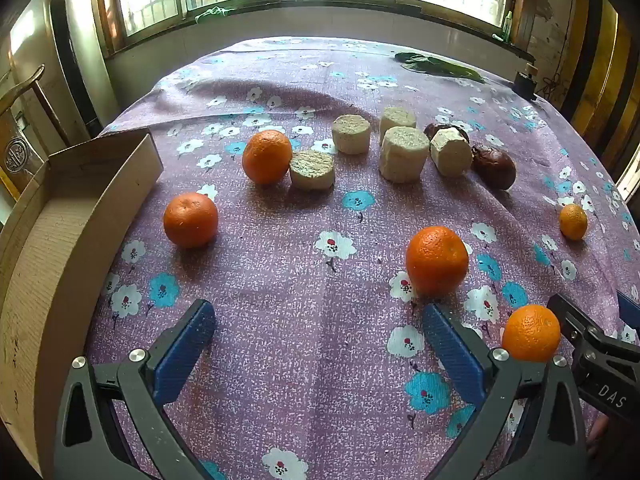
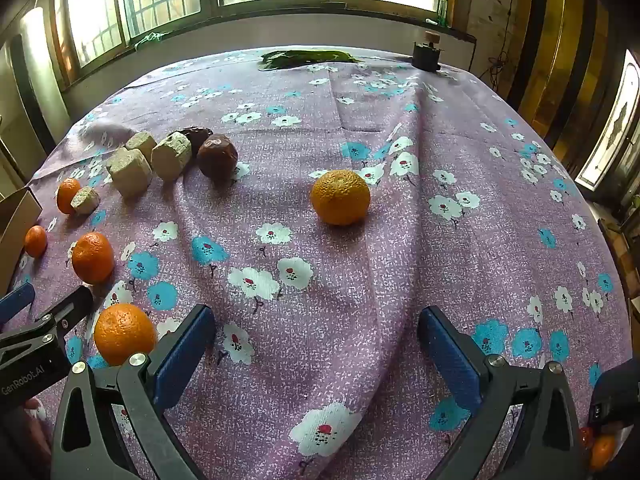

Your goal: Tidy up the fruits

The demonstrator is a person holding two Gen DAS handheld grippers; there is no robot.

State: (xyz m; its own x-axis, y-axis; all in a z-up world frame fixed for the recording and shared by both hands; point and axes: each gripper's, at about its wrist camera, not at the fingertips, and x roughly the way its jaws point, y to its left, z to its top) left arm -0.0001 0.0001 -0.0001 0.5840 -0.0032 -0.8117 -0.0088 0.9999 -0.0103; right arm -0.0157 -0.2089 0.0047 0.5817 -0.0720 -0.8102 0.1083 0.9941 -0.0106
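Both tongs stand wide and hold nothing. The left gripper [image 1: 318, 340] hangs over the flowered cloth [image 1: 304, 80], the cardboard box [image 1: 76, 208] to its left; one orange [image 1: 437, 261] lies just beyond its right finger. Another orange [image 2: 340, 197] lies well ahead of the right gripper [image 2: 316, 344].

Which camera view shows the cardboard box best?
The left wrist view shows the cardboard box best: its open inside and long wall fill the left edge, beside the tablecloth. The right wrist view shows only one small corner at its left edge.
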